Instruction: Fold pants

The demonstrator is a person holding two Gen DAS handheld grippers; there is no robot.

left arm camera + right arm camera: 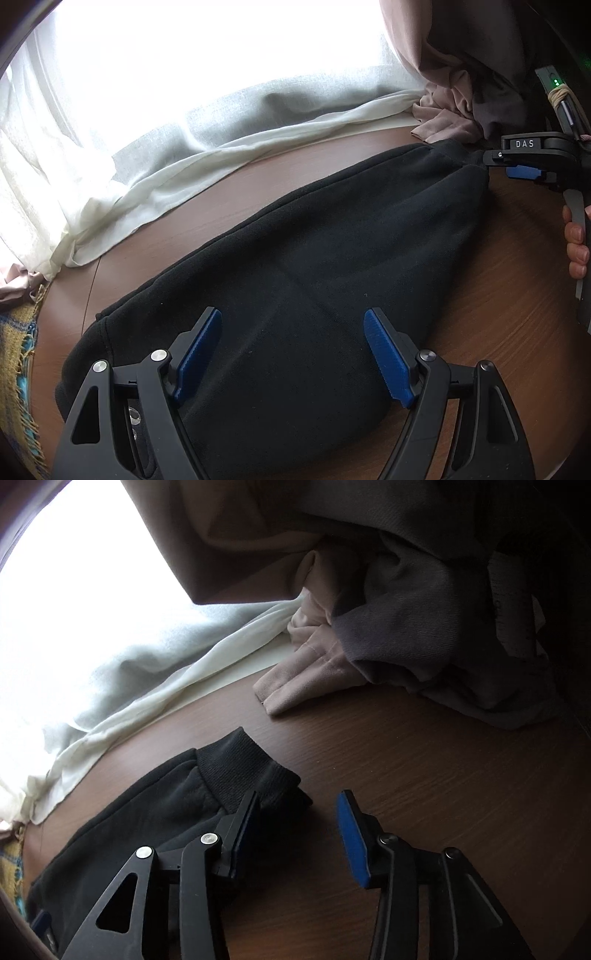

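Looking down the left gripper [293, 354] first: jaws spread wide, nothing pinched, both blue pads [199, 354] hanging over the near, wide end of the pants [314, 258]. Pants = 1 pair, black, lying flat on the brown wood table [498, 332], already doubled leg on leg as far as I can tell, narrowing toward the far right. On my right side the right gripper [299, 834] sits at the ribbed cuff [243, 768] end; its jaws are parted, w/ the left pad over the cuff's edge and the right pad over bare wood, not clamped on cloth. Left view also shows that gripper side-on, w/ fingers [576, 243] of a hand on its handle.

Room: bare table to the right of the pants and past the cuff, a narrower wood strip between the pants' long far edge and the white curtain [129, 177] pooled along the table's back. Pink-grey cloth heap [388, 646] at far right, one flap resting on the wood, apart from the cuff. Fringed yellow-blue cloth [22, 350] at the left table edge, near the pants' wide end.

Count: 2 grippers, 1 pants, 1 curtain, 1 heap.
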